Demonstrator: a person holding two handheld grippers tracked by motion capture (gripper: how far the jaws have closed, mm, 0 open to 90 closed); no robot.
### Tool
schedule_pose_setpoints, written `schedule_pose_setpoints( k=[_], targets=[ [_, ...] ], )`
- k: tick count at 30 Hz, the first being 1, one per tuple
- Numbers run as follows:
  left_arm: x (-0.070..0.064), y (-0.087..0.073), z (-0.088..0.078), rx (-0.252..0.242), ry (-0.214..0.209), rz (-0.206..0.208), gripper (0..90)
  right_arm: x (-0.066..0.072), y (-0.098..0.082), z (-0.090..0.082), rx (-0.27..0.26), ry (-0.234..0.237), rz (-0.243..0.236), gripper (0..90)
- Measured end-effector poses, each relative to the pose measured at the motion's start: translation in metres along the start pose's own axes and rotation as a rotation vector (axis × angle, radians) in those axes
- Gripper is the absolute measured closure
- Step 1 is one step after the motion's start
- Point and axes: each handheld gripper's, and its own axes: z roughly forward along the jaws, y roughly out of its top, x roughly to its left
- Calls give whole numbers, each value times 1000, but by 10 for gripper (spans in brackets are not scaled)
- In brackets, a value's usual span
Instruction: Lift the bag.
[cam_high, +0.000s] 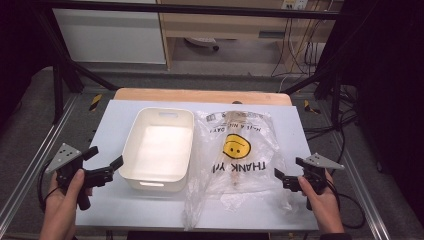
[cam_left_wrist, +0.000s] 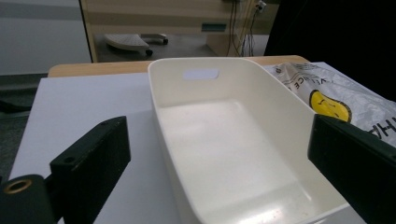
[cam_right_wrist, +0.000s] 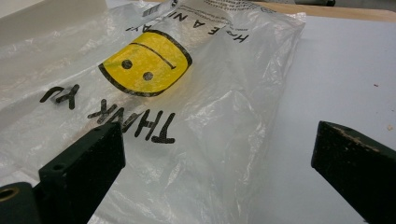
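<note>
A white plastic bin (cam_high: 159, 148) (cam_left_wrist: 233, 135) stands empty on the pale table top (cam_high: 115, 120), left of centre. To its right lies a clear plastic bag (cam_high: 237, 155) (cam_right_wrist: 154, 93) printed with a yellow smiley and "THANK YOU", spread flat and crumpled. My left gripper (cam_high: 106, 161) (cam_left_wrist: 219, 163) is held open just left of the bin's near corner, jaws pointing at it. At the bag's right edge my right gripper (cam_high: 288, 170) (cam_right_wrist: 219, 177) is open, its jaws apart over the bag's near right part. Neither holds anything.
The table top (cam_right_wrist: 345, 70) sits on a wooden board (cam_high: 200, 95) inside a black frame (cam_high: 65, 75). Behind are a white cabinet (cam_high: 110, 35), a wooden desk and hanging cables (cam_high: 300, 45). Bare table lies left of the bin and right of the bag.
</note>
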Motion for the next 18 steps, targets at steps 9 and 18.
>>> schedule_pose_setpoints(
  k=[9,18],
  targets=[
    [21,-19,-3,13,39,-10,57,-8,-4,0,1,-18,18,43],
    [35,-37,-4,25,51,-12,57,-17,-8,1,-10,-48,55,53]
  ],
)
